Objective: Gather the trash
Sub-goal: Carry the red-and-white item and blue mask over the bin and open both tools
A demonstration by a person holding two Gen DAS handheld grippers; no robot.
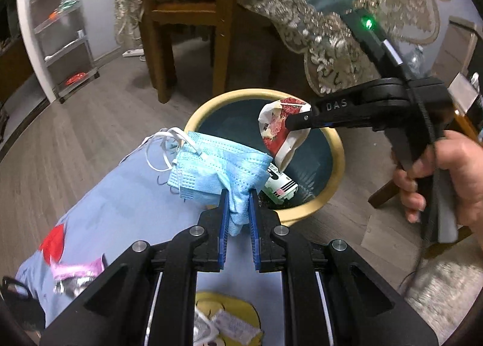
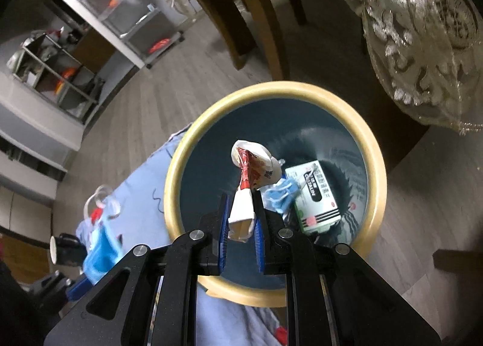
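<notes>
Over the bin (image 2: 374,146): right gripper (image 2: 241,222) pinches a wrapper (image 2: 241,210), left gripper (image 1: 238,207) a mask (image 1: 217,164) (near the rim); release likely next.

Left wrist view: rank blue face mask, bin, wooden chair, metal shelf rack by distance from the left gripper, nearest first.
1. Blue face mask: clamped in the left gripper.
2. Bin: on the floor just beyond, slightly right.
3. Wooden chair: behind the bin, upper centre.
4. Metal shelf rack: far left, by the wall.
</notes>
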